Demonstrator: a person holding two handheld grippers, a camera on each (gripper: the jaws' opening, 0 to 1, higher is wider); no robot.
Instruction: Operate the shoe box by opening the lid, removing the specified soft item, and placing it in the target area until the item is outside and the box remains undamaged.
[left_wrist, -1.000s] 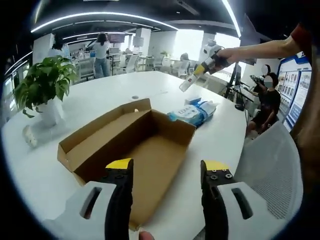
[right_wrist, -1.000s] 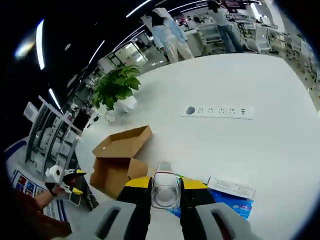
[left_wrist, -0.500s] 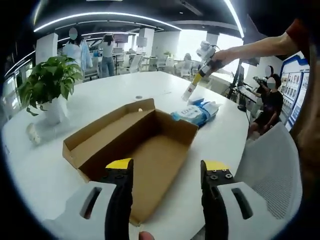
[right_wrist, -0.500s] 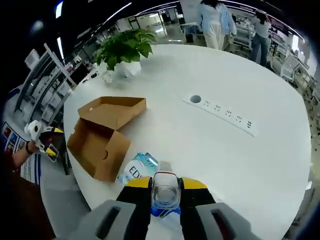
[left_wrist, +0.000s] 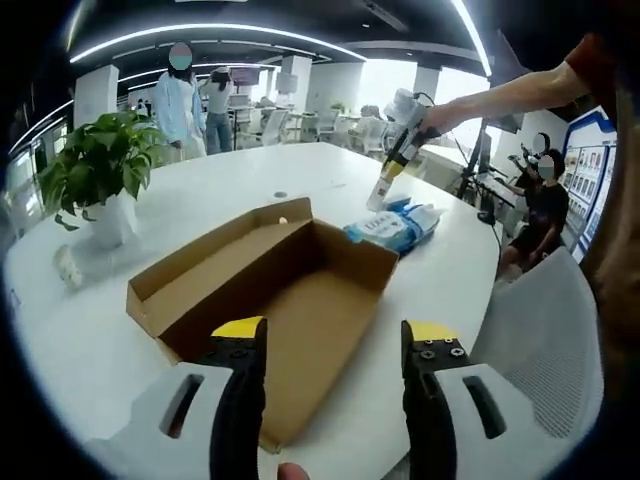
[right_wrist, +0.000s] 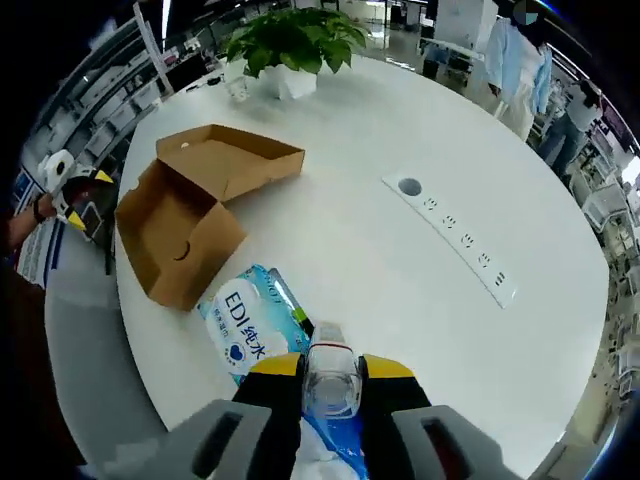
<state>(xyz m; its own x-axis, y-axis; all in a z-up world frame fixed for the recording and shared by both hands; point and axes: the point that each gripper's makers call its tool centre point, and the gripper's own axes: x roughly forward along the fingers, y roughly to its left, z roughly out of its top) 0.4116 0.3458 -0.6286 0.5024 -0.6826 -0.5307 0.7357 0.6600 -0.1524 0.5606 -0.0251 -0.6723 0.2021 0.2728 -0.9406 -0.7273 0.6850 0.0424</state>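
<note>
In the left gripper view, a green plant (left_wrist: 95, 165) in a white pot is seen at the left on the round white table (left_wrist: 200, 190), and two persons stand far behind it. Near the middle, the brown shoe box (left_wrist: 265, 300) lies open on the table, its lid folded back toward the plant, and its inside is seen bare. The left gripper (left_wrist: 335, 340) is held low in front of the box with its yellow-tipped jaws wide apart and nothing between them. To the right of the box, just beside its far corner, the blue soft pack (left_wrist: 392, 225) rests on the table, outside the box. Above the pack, the right gripper (left_wrist: 385, 180) is held in the air by a hand. In the right gripper view, the shoe box (right_wrist: 190, 215) is at the left, the soft pack (right_wrist: 250, 330) lies just beside it, and a white power strip (right_wrist: 455, 240) is well apart to the right. The right gripper (right_wrist: 332, 370) is closed around a clear small bottle (right_wrist: 332, 375), directly above the pack.
</note>
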